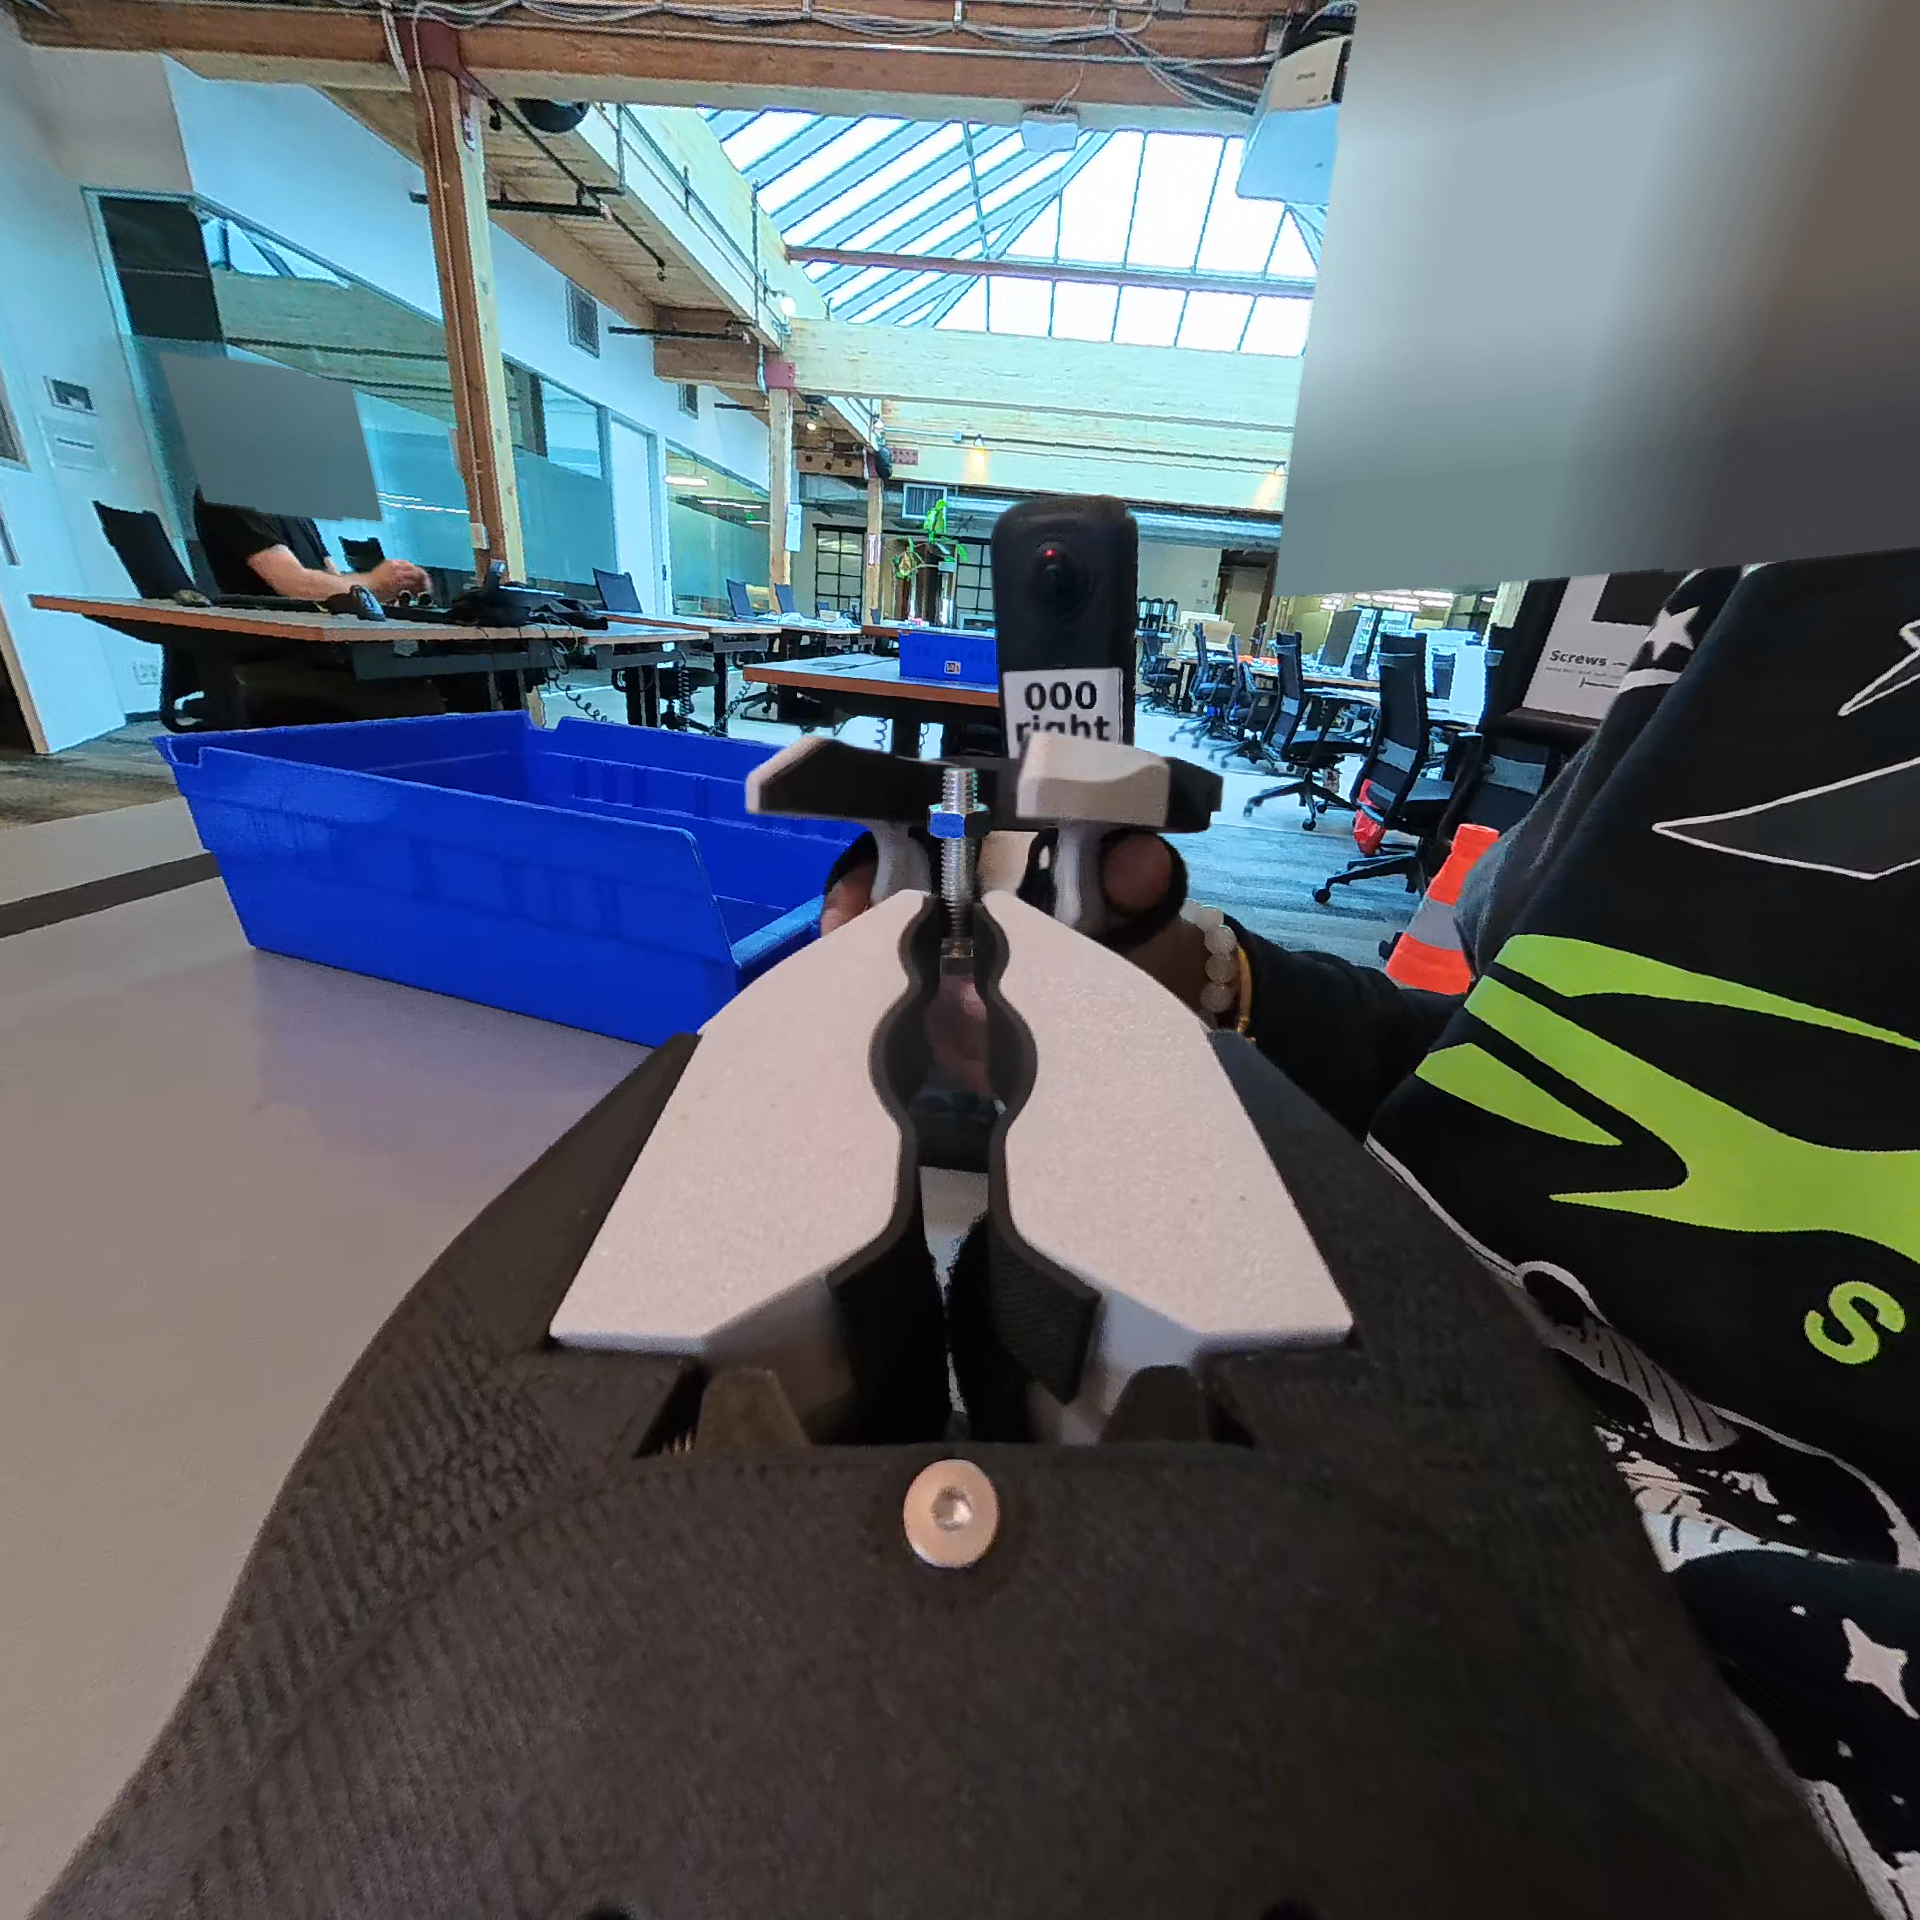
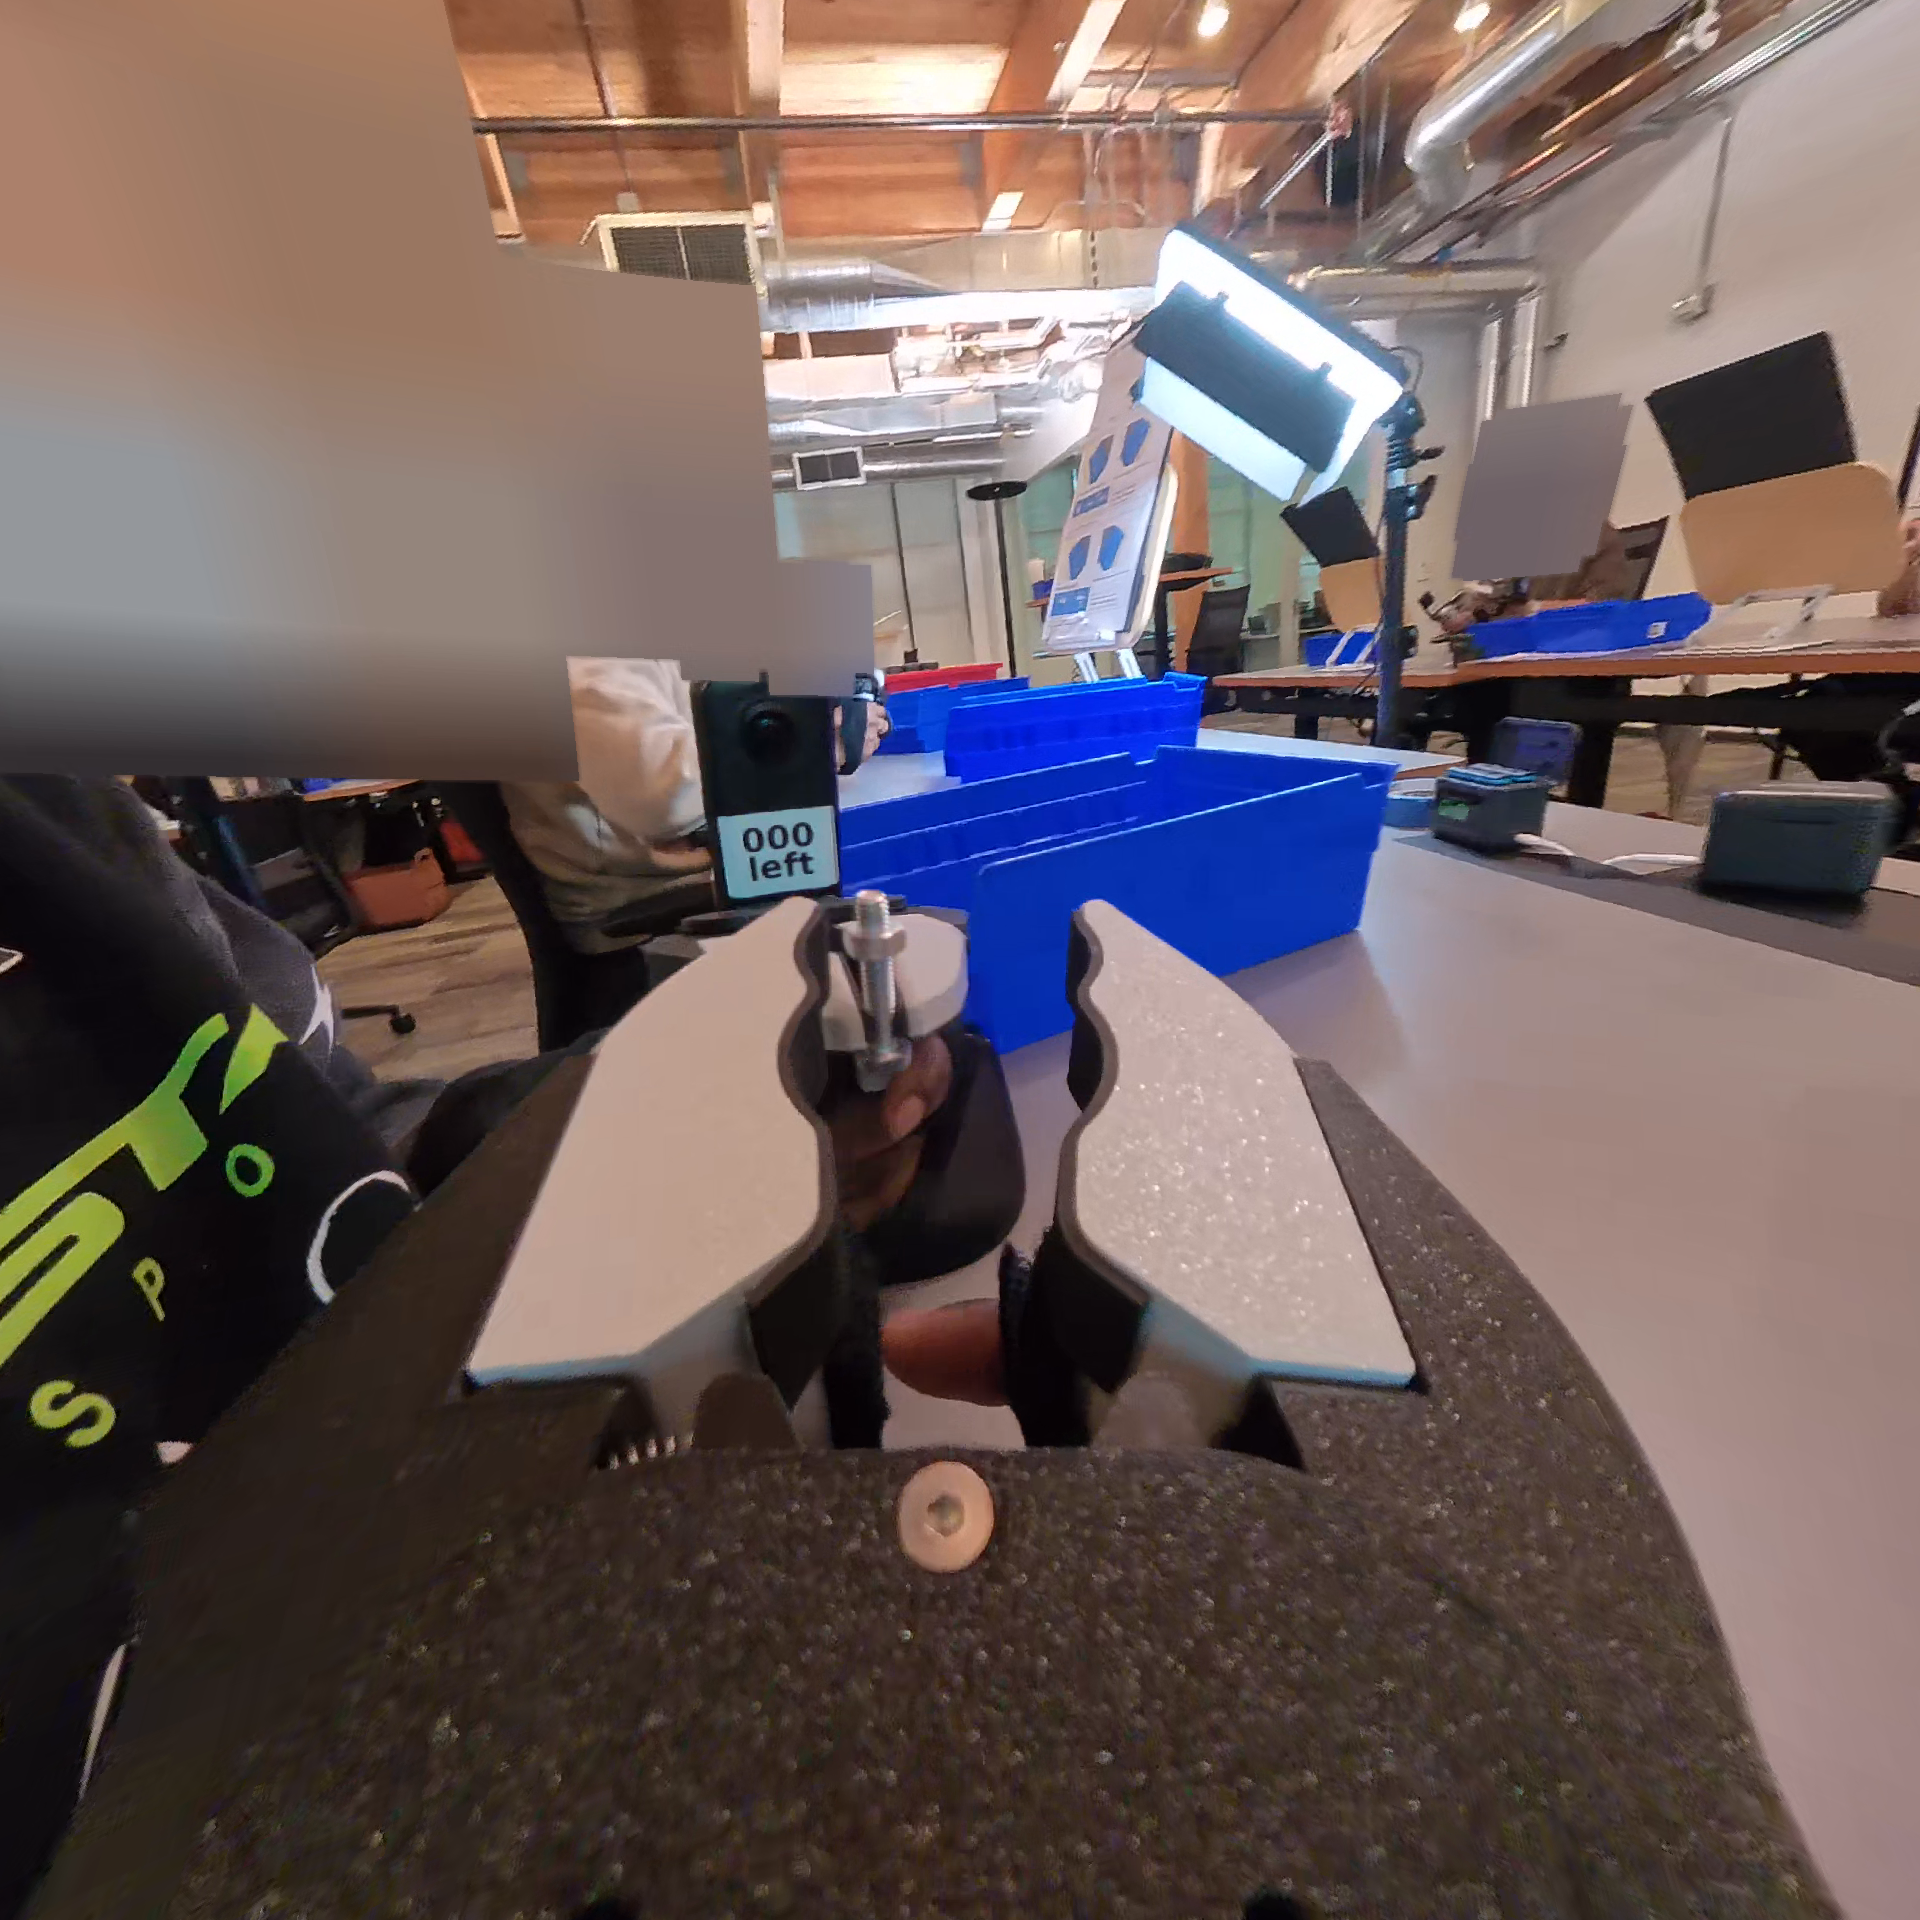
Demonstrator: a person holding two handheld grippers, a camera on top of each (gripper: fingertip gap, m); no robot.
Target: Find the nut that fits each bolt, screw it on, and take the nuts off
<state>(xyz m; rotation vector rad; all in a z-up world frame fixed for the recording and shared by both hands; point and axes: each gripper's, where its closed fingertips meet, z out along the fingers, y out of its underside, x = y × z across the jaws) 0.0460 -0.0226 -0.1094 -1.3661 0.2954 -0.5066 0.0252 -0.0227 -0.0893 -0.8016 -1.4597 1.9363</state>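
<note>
Blue bin (image 2: pixel 1164 894) blocks the table (image 2: pixel 1558 1091) ahead; right side open.

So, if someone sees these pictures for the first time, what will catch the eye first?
First, the silver bolt standing upright, clamped in the left gripper, with a nut threaded near its top. Next, the right gripper, its jaws wide open just beyond the bolt. Then the bright blue bin on the grey table behind.
</note>
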